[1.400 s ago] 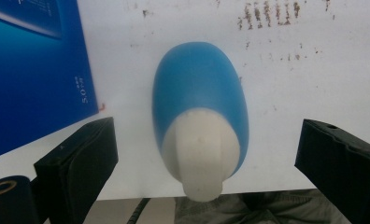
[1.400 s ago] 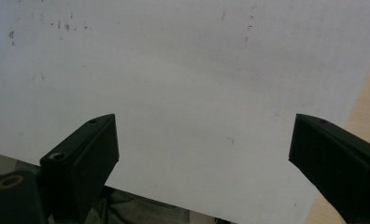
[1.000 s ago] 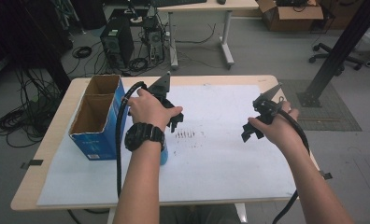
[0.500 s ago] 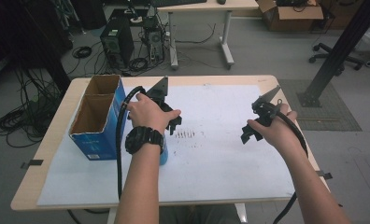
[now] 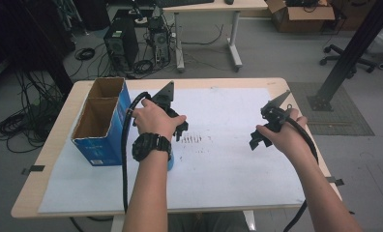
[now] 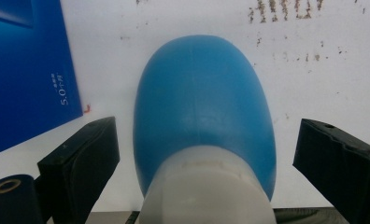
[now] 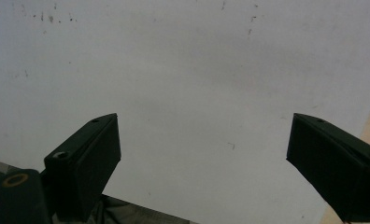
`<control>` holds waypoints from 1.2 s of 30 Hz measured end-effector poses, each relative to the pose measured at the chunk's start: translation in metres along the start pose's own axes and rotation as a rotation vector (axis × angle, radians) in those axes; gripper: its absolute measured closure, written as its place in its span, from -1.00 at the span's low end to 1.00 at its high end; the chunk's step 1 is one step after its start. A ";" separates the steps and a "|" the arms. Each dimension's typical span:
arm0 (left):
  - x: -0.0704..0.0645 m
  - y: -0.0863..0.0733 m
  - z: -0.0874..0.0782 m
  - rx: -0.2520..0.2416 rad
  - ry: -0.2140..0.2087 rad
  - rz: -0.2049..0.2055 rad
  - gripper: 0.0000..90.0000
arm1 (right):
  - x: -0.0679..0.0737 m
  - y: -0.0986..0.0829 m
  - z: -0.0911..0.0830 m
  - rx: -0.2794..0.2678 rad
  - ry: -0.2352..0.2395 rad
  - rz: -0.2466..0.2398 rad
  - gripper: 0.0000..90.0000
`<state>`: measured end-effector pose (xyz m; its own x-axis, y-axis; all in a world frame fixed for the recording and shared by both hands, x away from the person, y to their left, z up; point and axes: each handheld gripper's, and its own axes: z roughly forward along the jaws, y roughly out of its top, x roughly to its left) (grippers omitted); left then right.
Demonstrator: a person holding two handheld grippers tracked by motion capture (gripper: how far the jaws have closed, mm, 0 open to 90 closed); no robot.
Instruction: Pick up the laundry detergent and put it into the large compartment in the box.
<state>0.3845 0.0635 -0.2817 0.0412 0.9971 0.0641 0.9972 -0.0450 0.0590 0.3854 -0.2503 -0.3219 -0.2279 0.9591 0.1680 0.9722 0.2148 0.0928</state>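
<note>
at the left side of the desk (image 5: 44, 159) stands a blue cardboard box (image 5: 100, 126), open at the top, with two compartments that look brown inside. it sits partly on the white sheet (image 5: 228, 169) which covers most of the desk. in the left gripper view the blue side of this box fills the upper left corner, with small white print on it.

just to the right of the box is the person's left hand (image 5: 153, 121), with a black watch (image 5: 150, 145) on the wrist. this hand holds the left gripper (image 6: 204, 154) pointing down over the sheet, and a black cable (image 5: 126, 145) curves from it toward the person. the left gripper is open, its two black jaws wide apart. between them is a blue bottle (image 6: 204, 107) with a white neck (image 6: 206, 186) near the camera. the jaws are on both sides of the bottle and do not touch it; a gap of white sheet shows at each side. in the high view a small piece of blue shows just under the left wrist.

to the right of the bottle there are small dark marks (image 5: 192, 139) on the sheet.

further right, well apart from the bottle, the right hand (image 5: 288, 137) holds the right gripper (image 7: 204, 163) above the bare sheet. it is open too, with the jaws wide and nothing between them. the wooden edge of the desk shows at the right border of the right gripper view.
</note>
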 end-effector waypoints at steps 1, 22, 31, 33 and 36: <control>0.000 0.000 0.000 0.000 0.001 -0.002 -0.83 | 0.000 0.000 0.000 -0.001 0.002 -0.005 -0.77; 0.000 0.002 0.002 -0.006 0.047 0.004 -0.71 | -0.002 -0.001 0.006 0.012 0.008 -0.002 -0.76; -0.002 0.002 0.002 -0.003 0.039 0.011 -0.63 | -0.002 -0.001 0.007 0.014 0.006 0.002 -0.76; -0.001 0.003 0.002 -0.005 0.042 0.009 -0.61 | -0.003 -0.001 0.006 0.013 0.007 0.001 -0.75; 0.001 0.003 0.001 -0.008 0.042 0.005 -0.57 | -0.002 -0.001 0.007 0.013 0.009 0.002 -0.75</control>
<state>0.3877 0.0642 -0.2827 0.0431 0.9934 0.1063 0.9965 -0.0504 0.0661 0.3854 -0.2513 -0.3289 -0.2264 0.9579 0.1766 0.9733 0.2153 0.0799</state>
